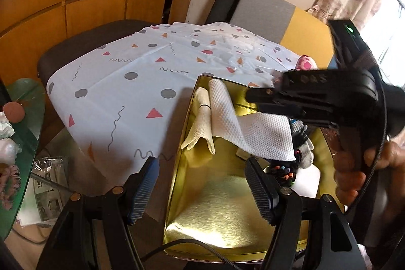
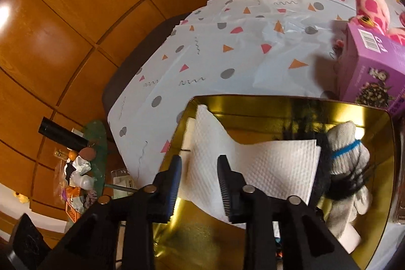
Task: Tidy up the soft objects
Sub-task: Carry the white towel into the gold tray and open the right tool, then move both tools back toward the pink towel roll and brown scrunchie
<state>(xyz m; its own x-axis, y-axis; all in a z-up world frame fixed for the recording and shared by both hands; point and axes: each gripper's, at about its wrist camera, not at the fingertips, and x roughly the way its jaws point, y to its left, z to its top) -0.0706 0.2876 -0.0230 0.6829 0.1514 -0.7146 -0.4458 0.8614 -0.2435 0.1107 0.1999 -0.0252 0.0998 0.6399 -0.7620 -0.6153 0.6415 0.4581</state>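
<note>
A white paper towel (image 2: 253,163) lies draped inside the gold tin (image 2: 278,103), one end riding up the far-left corner, the other reaching toward a grey knit glove (image 2: 346,151) with a blue band at the tin's right side. From where I steer, my right gripper (image 2: 200,184) hangs just over the towel's near edge with its jaws parted and nothing pinched between them; the towel shows through the gap but the pads do not press it. My left gripper (image 1: 202,190) stands wide apart and empty, straddling the tin's near-left wall, one finger outside, one inside. A folded cream cloth (image 1: 201,128) sits beneath the towel in the left wrist view.

I read this as the release step: the towel has been delivered and let go. Next I judge the right gripper must lift clear without snagging the towel, then head for the pink spotted plush toy (image 2: 372,9) behind the purple box (image 2: 369,70) on the patterned tablecloth (image 2: 215,60). That reach calls for clearing the box first.
</note>
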